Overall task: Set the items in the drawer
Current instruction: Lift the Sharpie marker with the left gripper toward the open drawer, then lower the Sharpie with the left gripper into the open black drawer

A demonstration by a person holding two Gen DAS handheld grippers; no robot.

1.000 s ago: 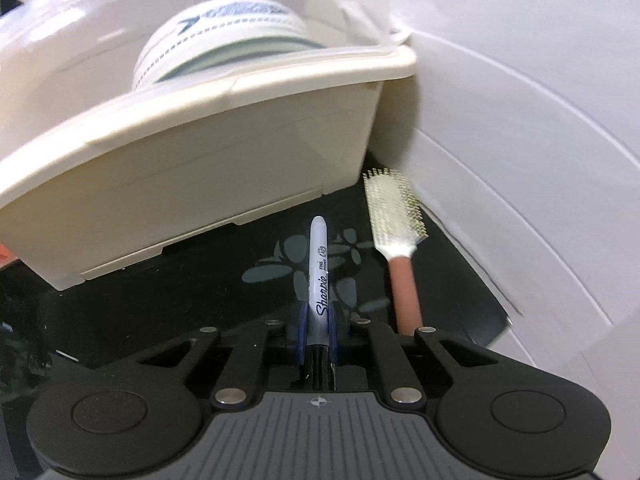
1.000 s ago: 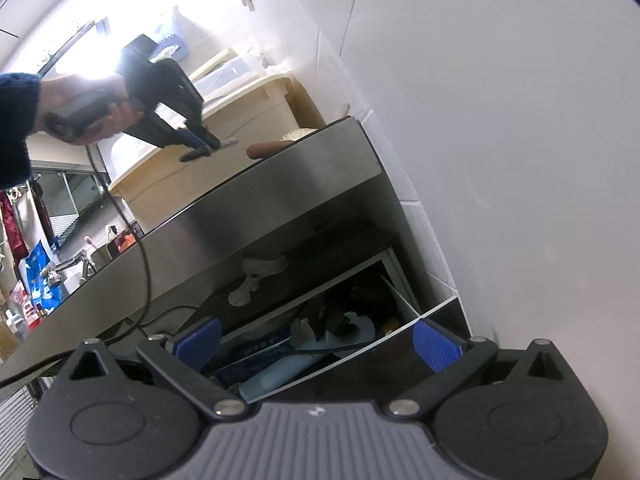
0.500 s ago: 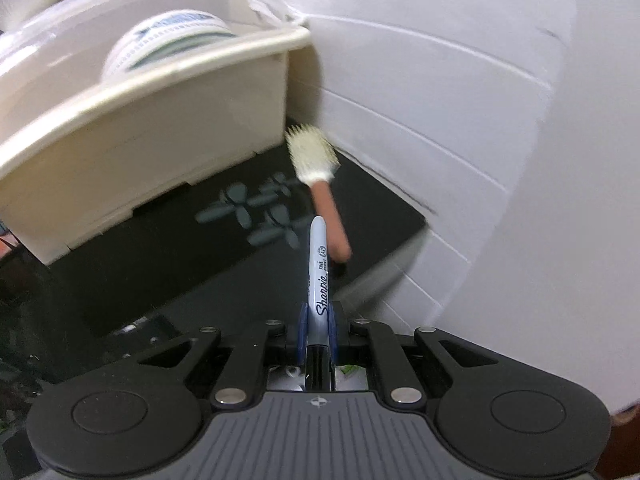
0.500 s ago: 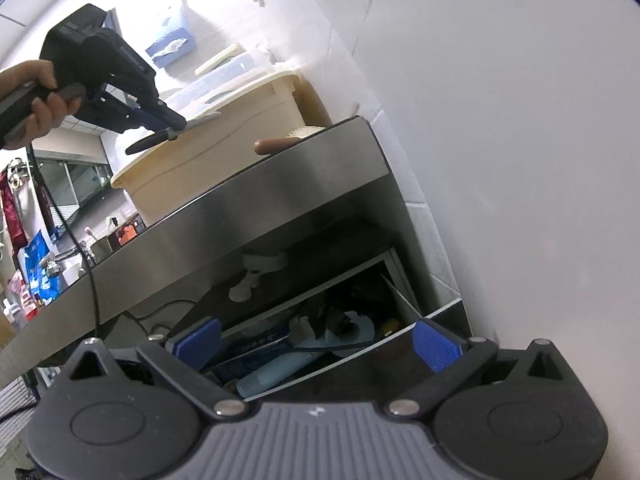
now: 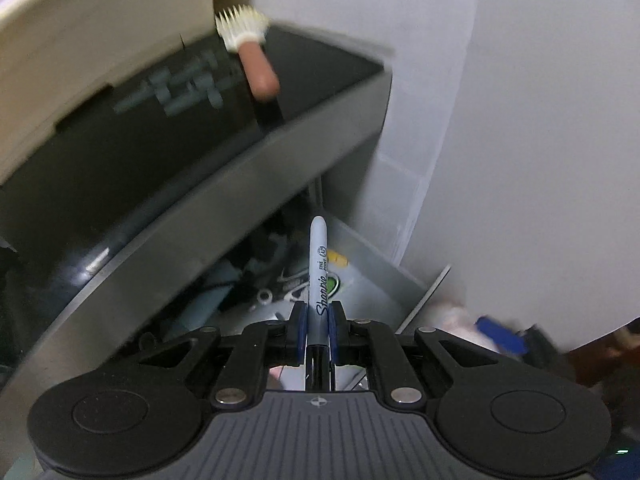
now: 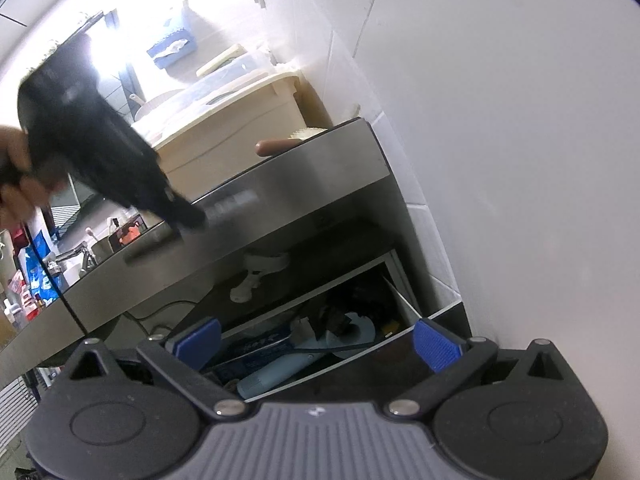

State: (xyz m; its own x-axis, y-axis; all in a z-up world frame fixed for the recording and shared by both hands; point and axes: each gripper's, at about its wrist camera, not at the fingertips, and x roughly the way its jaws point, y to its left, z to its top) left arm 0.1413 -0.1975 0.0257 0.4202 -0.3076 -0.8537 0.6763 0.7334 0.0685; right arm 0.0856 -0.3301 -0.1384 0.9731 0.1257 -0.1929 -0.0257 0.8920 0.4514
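Note:
My left gripper (image 5: 318, 316) is shut on a grey Sharpie marker (image 5: 319, 264) whose tip points over the open drawer (image 5: 376, 268) below the counter. From the right wrist view the same left gripper (image 6: 100, 160) shows as a dark blur held by a hand in front of the steel counter edge. My right gripper (image 6: 316, 340) stands open with nothing between its blue pads (image 6: 434, 344), low in front of the drawer (image 6: 404, 300), which holds several items, among them a light blue tool (image 6: 276, 372). A hairbrush (image 5: 250, 54) with a brown handle lies on the black countertop (image 5: 132, 140).
A cream plastic tub (image 6: 240, 120) stands on the counter behind the hairbrush (image 6: 280, 145). A white tiled wall (image 5: 500, 120) closes off the right side next to the drawer. Bottles and a tap (image 6: 80, 256) crowd the far left of the counter.
My left gripper has come down and back from above the countertop to over the open drawer, still holding the marker. The right gripper has barely moved.

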